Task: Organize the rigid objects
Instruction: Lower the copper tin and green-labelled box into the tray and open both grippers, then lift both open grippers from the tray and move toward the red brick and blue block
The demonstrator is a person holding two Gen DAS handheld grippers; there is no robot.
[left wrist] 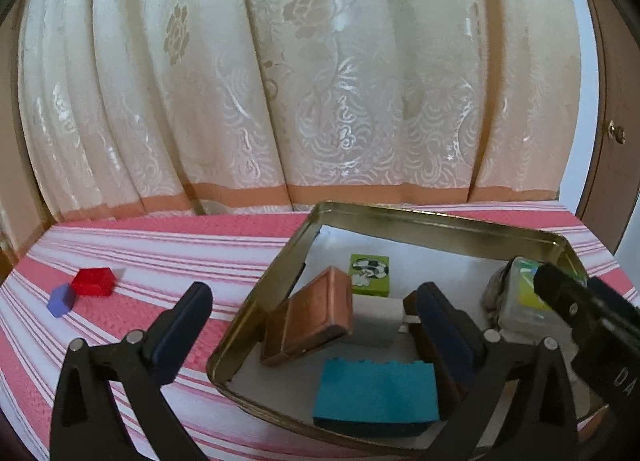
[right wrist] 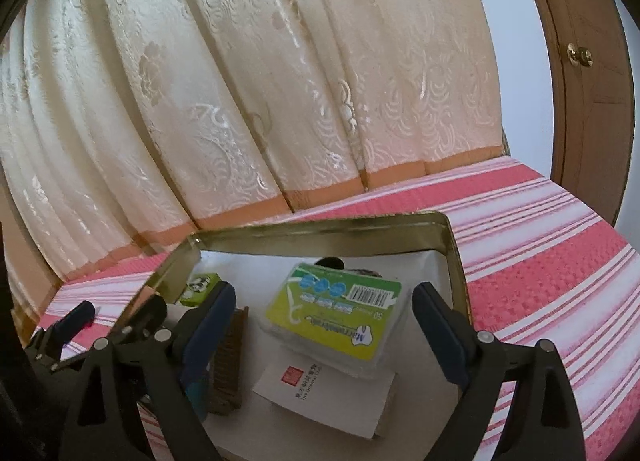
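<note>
Evidently both grippers hang tilted down over the metal tin (left wrist: 316, 221) on the striped worktop (left wrist: 160, 245), sorting pieces into it. Nearest, the left gripper (left wrist: 316, 321) has fingers wide around a copper block (left wrist: 308, 321), not pressing it. Beside it, the right gripper (right wrist: 324, 317) spreads empty over a green-labelled box (right wrist: 336, 313). Farther left, red (left wrist: 94, 281) and blue blocks (left wrist: 61, 299) wait outside.

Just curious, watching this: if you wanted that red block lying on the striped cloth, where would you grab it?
Probably from above, gripper fingers closing on two opposite flat sides of the red block. It lies flat on the cloth, and the blue block crowds its near-left corner, so avoid that side.
</note>
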